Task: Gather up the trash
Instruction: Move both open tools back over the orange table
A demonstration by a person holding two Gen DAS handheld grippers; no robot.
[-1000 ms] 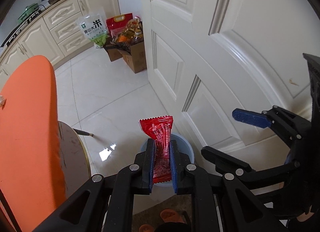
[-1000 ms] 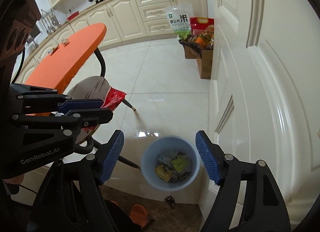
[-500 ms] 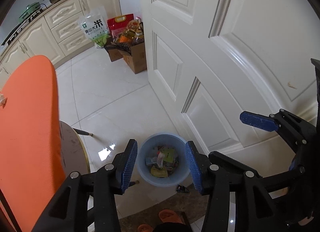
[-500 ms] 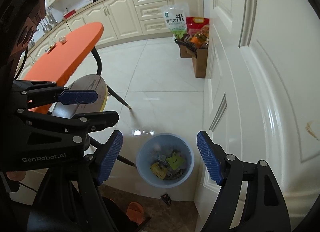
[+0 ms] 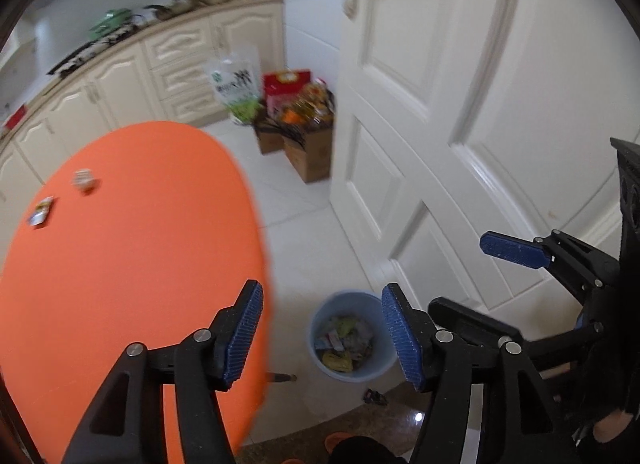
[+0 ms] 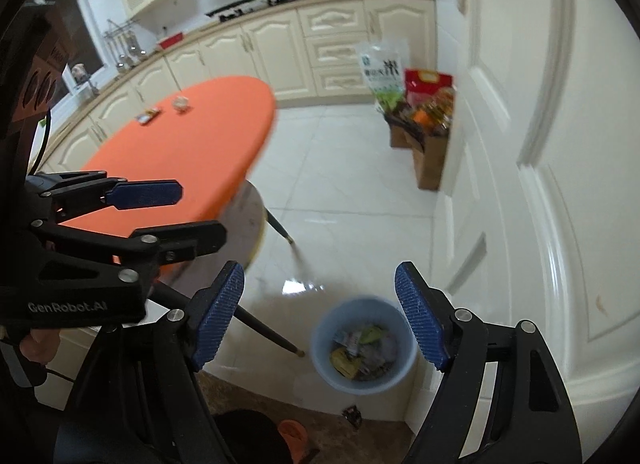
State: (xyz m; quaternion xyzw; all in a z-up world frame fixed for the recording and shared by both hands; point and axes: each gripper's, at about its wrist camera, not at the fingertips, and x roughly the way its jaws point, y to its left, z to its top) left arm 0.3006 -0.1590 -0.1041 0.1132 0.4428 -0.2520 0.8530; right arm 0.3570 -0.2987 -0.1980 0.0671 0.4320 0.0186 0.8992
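Note:
A light blue bin (image 5: 347, 338) full of wrappers stands on the white floor by the door; it also shows in the right wrist view (image 6: 362, 344). My left gripper (image 5: 322, 334) is open and empty, high above the bin and the edge of the orange table (image 5: 120, 256). My right gripper (image 6: 318, 318) is open and empty above the floor next to the bin. Two small pieces of trash lie on the table's far side: a flat wrapper (image 5: 40, 211) and a crumpled clear one (image 5: 83, 179). They also show in the right wrist view: wrapper (image 6: 147, 115), crumpled piece (image 6: 180, 103).
A white panelled door (image 5: 460, 123) is on the right. Cardboard boxes with bags and bottles (image 5: 296, 119) stand by it. Cream kitchen cabinets (image 6: 280, 43) run along the back. A small dark scrap (image 5: 374, 396) lies on the floor near the bin. A round stool (image 6: 244, 219) stands under the table.
My left gripper opened and the red snack wrapper dropped into the bin. Both grippers have since risen and swung left toward the orange table.

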